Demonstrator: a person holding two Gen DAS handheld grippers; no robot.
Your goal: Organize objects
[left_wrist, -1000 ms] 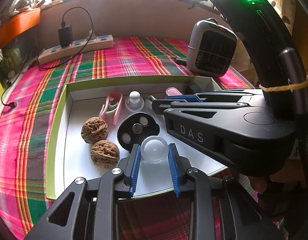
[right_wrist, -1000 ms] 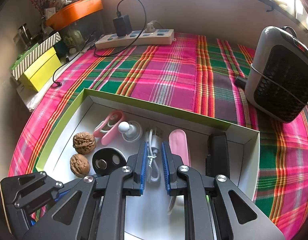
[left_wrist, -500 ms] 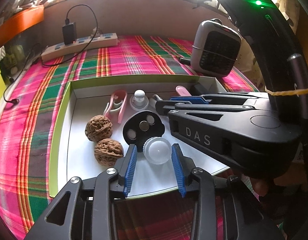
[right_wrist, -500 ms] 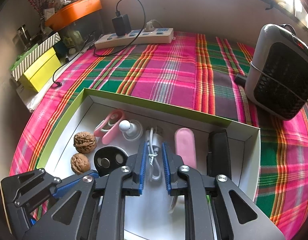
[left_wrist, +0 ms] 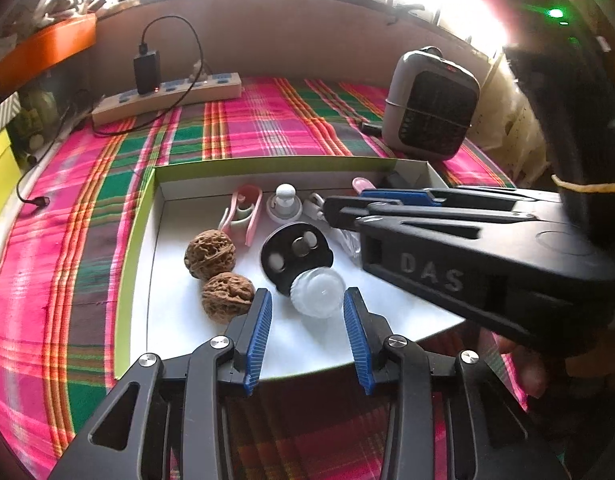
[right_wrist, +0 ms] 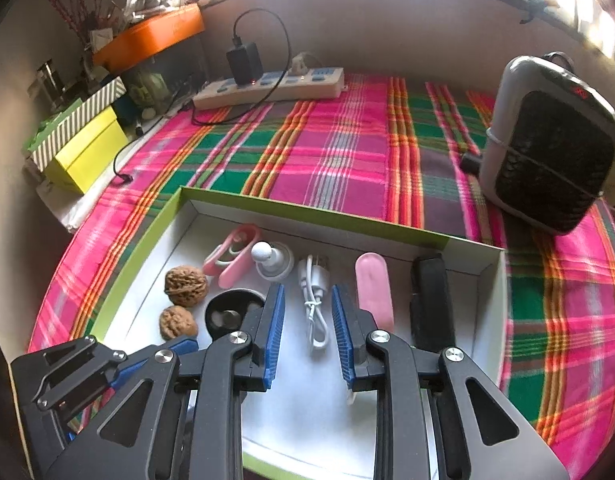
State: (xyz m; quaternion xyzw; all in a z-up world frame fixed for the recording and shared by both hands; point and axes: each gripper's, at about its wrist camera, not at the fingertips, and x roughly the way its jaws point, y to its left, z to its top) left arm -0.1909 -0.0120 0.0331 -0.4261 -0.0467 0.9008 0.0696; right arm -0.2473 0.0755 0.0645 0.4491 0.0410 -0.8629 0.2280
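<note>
A green-rimmed white box (left_wrist: 139, 216) (right_wrist: 331, 216) lies on the plaid cloth. It holds two walnuts (left_wrist: 209, 254) (right_wrist: 186, 285), a pink clip (left_wrist: 243, 214) (right_wrist: 231, 254), a white knob (left_wrist: 284, 202) (right_wrist: 269, 258), a black disc (left_wrist: 295, 254) (right_wrist: 229, 312), a clear round cap (left_wrist: 317, 292), a white cable (right_wrist: 315, 304), a pink case (right_wrist: 373, 290) and a black case (right_wrist: 431, 304). My left gripper (left_wrist: 307, 312) is open, and the cap lies loose between its fingers. My right gripper (right_wrist: 307, 312) is open over the cable.
A grey heater (left_wrist: 431, 104) (right_wrist: 551, 144) stands at the right. A power strip with a black charger (left_wrist: 167, 94) (right_wrist: 267, 82) lies along the back wall. A yellow box (right_wrist: 87, 152) and an orange tray (right_wrist: 147, 38) are at the left.
My left gripper opened and let go of the clear cap, which now lies on the box floor by the black disc. My right gripper opened wider over the cable.
</note>
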